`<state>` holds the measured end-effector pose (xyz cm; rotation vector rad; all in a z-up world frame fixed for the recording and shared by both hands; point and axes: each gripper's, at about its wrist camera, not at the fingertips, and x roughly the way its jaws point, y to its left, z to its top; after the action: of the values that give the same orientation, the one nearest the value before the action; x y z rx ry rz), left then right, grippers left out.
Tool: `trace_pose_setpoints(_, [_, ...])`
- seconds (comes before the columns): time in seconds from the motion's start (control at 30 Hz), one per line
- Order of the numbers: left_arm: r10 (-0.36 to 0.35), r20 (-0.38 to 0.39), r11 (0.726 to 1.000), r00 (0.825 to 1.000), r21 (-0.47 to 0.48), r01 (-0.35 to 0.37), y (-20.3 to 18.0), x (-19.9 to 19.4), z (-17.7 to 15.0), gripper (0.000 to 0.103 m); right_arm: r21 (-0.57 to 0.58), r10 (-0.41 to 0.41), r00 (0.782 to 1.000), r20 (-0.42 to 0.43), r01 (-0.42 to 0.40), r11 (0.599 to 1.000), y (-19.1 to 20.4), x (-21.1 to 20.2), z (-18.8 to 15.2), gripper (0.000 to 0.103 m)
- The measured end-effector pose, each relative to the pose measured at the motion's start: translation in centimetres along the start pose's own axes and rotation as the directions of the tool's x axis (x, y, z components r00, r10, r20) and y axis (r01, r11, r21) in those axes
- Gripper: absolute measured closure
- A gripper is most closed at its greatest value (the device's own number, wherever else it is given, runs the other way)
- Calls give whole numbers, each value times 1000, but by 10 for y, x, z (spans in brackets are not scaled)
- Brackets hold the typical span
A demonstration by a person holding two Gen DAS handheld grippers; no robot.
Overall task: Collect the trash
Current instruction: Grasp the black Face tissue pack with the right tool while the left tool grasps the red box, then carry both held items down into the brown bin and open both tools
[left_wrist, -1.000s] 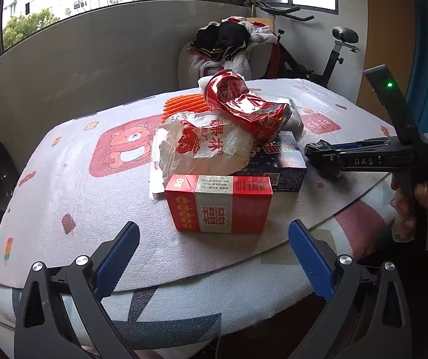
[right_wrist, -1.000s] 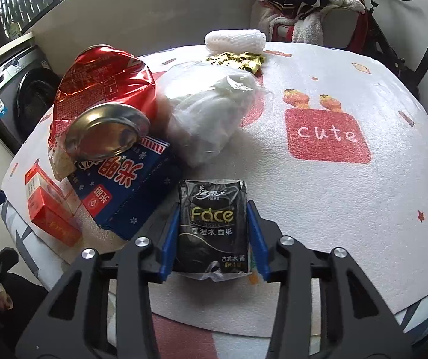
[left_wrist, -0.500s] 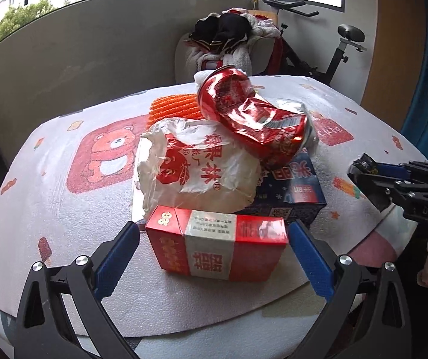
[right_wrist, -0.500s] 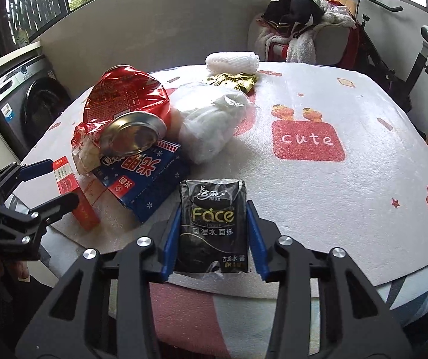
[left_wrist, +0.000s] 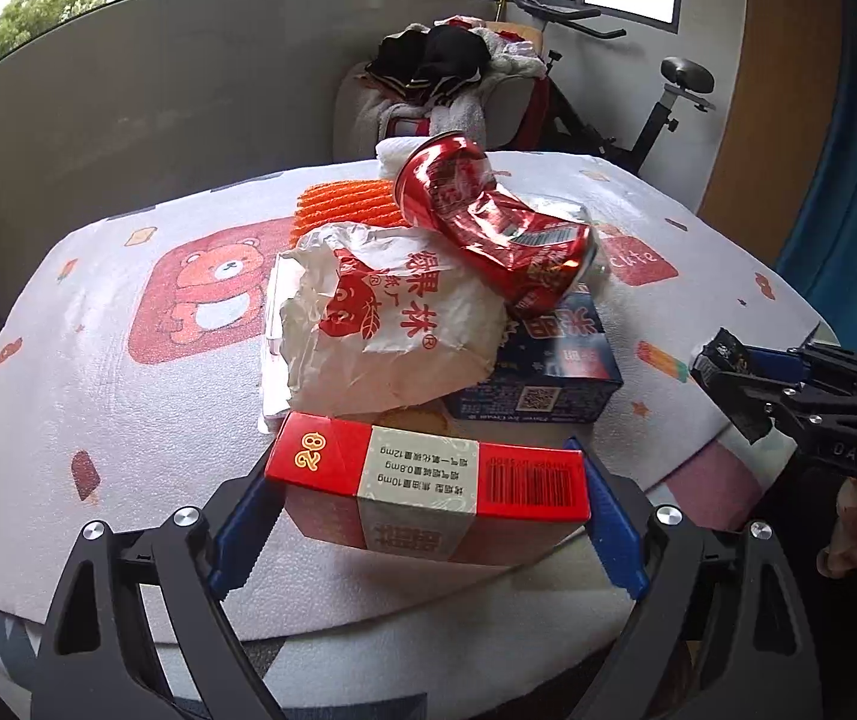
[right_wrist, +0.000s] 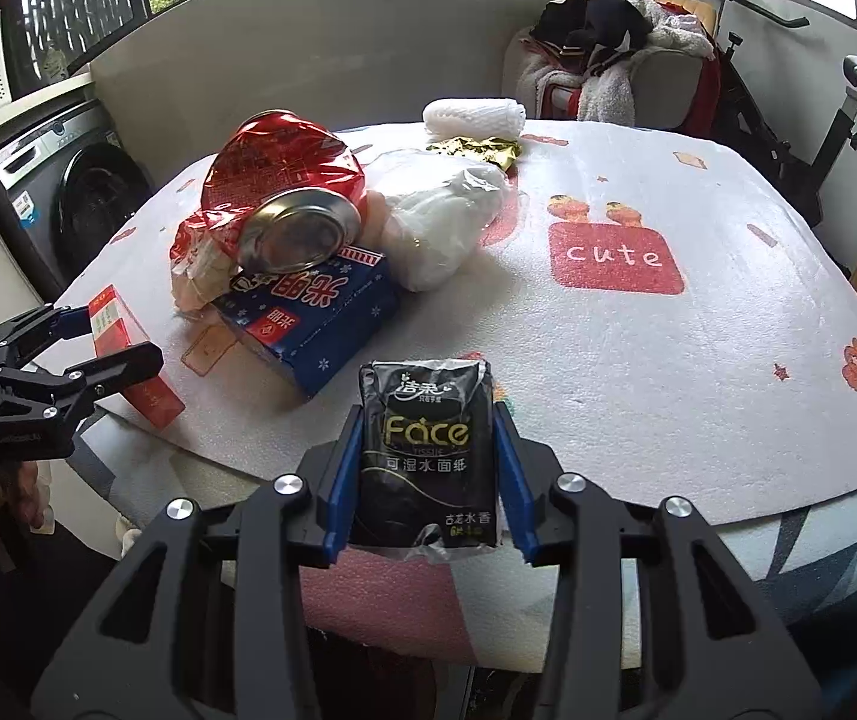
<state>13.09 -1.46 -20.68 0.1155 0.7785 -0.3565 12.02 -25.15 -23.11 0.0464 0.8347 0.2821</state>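
Trash is heaped near the front edge of a table [right_wrist: 638, 360] covered with a white foam sheet printed with cartoon motifs. A red and white cigarette pack [left_wrist: 428, 489] lies at the table's near edge, framed by the left gripper [left_wrist: 428, 516], whose jaws have just been closing; the blue pads [left_wrist: 611, 525] are seen right against the pack's two ends, and whether they press on it cannot be told. Behind the pack, a crumpled white paper bag [left_wrist: 392, 336] with red characters is rested on a clear plastic tray [left_wrist: 272, 354]. Beside the bag, a blue carton [left_wrist: 548, 372] is topped by a crushed red drink can [left_wrist: 488, 234]. Further back, an orange ridged item [left_wrist: 344, 207] and a white foam net [right_wrist: 473, 117] are seen, with a gold wrapper [right_wrist: 479, 150] and a bundled clear plastic bag [right_wrist: 446, 222] near them. A black Face tissue packet [right_wrist: 428, 456] is clamped between the blue pads of the right gripper [right_wrist: 428, 474], above the table's near edge. A washing machine [right_wrist: 74, 192] stands beyond the table, and an exercise bike [left_wrist: 656, 108] is visible beside a chair piled with clothes [left_wrist: 446, 78].
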Motion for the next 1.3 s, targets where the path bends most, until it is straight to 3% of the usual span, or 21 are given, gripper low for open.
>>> trace_pose_setpoints(0.4, [-60,-14,995,998,84,61,-47,-65,-63,15,-33,69,998,-3,-69,997,32,-26,-27,60])
trace_pose_setpoints(0.63, [-79,-66,982,995,167,89,-77,-71,-99,15,-53,80,997,-17,-80,995,42,-36,-44,60])
trace_pose_setpoints(0.83, [-93,-83,977,992,182,107,-84,-73,-108,11,-60,81,996,-24,-83,995,44,-41,-51,60])
trace_pose_setpoints(1.07, [-58,0,984,998,166,57,-76,-91,-105,7,-84,91,994,-53,-95,992,53,-36,-58,60])
trace_pose_setpoints(1.3, [14,117,999,993,48,-20,-46,-114,-100,6,-129,91,992,-91,-102,986,64,-28,-68,60])
